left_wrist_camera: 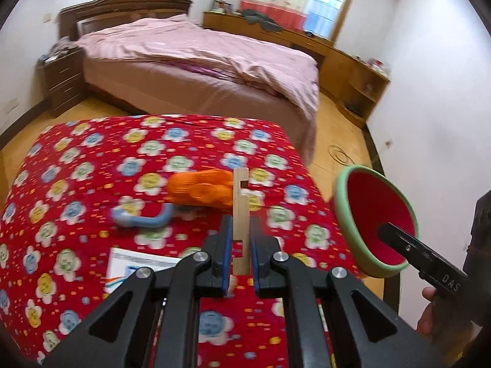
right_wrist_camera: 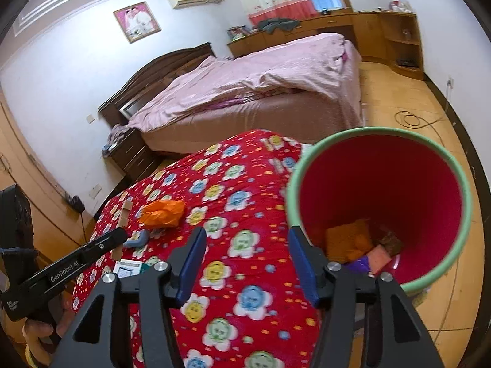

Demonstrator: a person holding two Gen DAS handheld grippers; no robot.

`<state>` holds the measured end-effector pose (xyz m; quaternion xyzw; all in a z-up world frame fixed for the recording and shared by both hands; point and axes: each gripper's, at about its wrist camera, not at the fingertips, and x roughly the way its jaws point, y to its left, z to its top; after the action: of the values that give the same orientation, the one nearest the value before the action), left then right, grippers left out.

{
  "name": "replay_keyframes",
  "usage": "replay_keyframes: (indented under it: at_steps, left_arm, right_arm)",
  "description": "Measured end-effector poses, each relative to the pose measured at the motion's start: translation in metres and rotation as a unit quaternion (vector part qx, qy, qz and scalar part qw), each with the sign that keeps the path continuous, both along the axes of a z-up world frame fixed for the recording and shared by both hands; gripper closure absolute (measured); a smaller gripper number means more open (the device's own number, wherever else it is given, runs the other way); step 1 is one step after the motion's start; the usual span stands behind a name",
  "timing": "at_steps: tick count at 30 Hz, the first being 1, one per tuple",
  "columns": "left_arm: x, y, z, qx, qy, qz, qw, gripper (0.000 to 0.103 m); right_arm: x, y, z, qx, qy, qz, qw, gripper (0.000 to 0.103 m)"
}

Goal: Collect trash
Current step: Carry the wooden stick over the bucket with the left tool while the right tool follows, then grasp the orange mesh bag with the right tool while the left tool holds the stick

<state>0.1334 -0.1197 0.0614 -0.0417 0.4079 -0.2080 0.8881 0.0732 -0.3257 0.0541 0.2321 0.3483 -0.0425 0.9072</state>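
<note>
Surroundings: red flowered cloth covers the table; on it lie an orange bag, a blue curved piece just beside the bag, and a leaflet near the left gripper. A pink bed stands beyond the table.
Bin: red bin with a green rim sits past the table's right edge, on the floor side; orange, pink and purple scraps lie at its bottom.
In the way: in the left view the bag and blue piece lie behind the stick; nothing lies between the stick and the bin.
Stick: pale wooden stick, flat and narrow, with square notches cut in its right edge.
Stick axis: long axis upright in the left view, top end pointing away from the camera, over the cloth.
Left gripper: clamped on the stick's lower part, blue pads pressing both sides.
Right gripper: jaws apart, nothing between them, above the cloth's edge next to the bin; its right finger overlaps the bin's rim in the view.
</note>
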Motion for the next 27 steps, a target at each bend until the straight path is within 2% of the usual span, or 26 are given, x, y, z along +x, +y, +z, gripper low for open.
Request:
replay_keyframes:
  at_steps: [2, 8, 12, 16, 18, 20, 27]
  left_arm:
    - [0.005, 0.012, -0.002, 0.000, 0.000, 0.016, 0.9999, 0.094]
    - [0.019, 0.048, -0.009, 0.002, 0.001, 0.063, 0.9980, 0.094]
    - [0.026, 0.067, -0.015, 0.002, 0.007, 0.088, 0.9961, 0.094]
    - [0.031, 0.080, -0.021, 0.005, 0.007, 0.104, 0.9945, 0.094]
    - [0.034, 0.085, -0.025, 0.005, 0.008, 0.111, 0.9938, 0.094]
    - [0.037, 0.090, -0.029, 0.002, 0.013, 0.116, 0.9932, 0.094]
    - [0.042, 0.102, -0.041, -0.003, 0.026, 0.128, 0.9915, 0.094]
  right_arm:
    - [0.008, 0.009, 0.000, 0.001, 0.003, 0.010, 1.000, 0.037]
    - [0.041, 0.043, -0.005, -0.001, 0.017, 0.050, 0.999, 0.036]
    - [0.064, 0.067, -0.007, -0.006, 0.024, 0.078, 0.997, 0.028]
    - [0.087, 0.087, -0.014, -0.013, 0.036, 0.098, 0.994, 0.027]
    - [0.098, 0.096, -0.017, -0.017, 0.042, 0.105, 0.993, 0.019]
    - [0.108, 0.105, -0.021, -0.024, 0.047, 0.113, 0.992, 0.015]
    - [0.140, 0.126, -0.039, -0.039, 0.060, 0.124, 0.990, 0.015]
